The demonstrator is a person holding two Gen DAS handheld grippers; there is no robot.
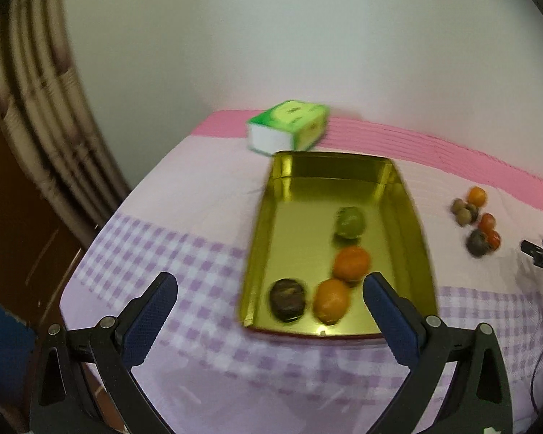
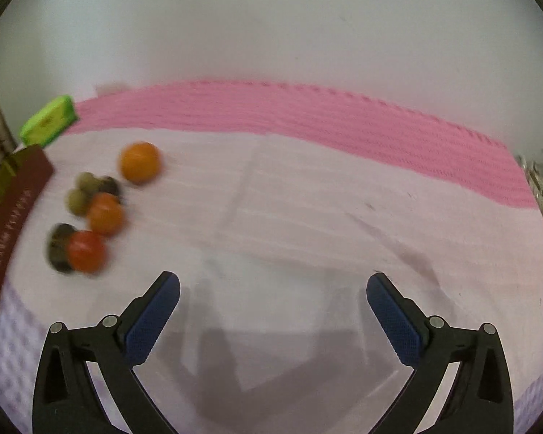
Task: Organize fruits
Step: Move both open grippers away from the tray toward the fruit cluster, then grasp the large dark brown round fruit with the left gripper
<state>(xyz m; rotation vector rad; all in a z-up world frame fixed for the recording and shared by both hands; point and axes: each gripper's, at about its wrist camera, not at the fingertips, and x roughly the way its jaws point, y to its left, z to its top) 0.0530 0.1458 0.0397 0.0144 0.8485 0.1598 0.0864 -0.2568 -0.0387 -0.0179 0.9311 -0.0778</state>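
A gold tin tray [image 1: 409, 217] lies on the checked cloth. In it are a green fruit [image 1: 350, 221], two oranges [image 1: 351, 262] [image 1: 331, 301] and a dark fruit [image 1: 287, 299]. My left gripper [image 1: 269, 285] is open and empty, above the tray's near end. A loose pile of fruits [image 1: 476, 222] lies right of the tray. In the right wrist view the pile shows an orange [image 2: 139, 162], a second orange fruit [image 2: 105, 214], a red one [image 2: 86, 251] and small dark and green ones [image 2: 79, 200]. My right gripper [image 2: 273, 284] is open and empty, to the right of the pile.
A green tissue box [image 1: 289, 126] stands behind the tray, near the white wall. The tray's red side [image 2: 14, 213] shows at the left of the right wrist view. A pink band [image 2: 307, 115] runs along the cloth's far edge. The table edge drops off at left.
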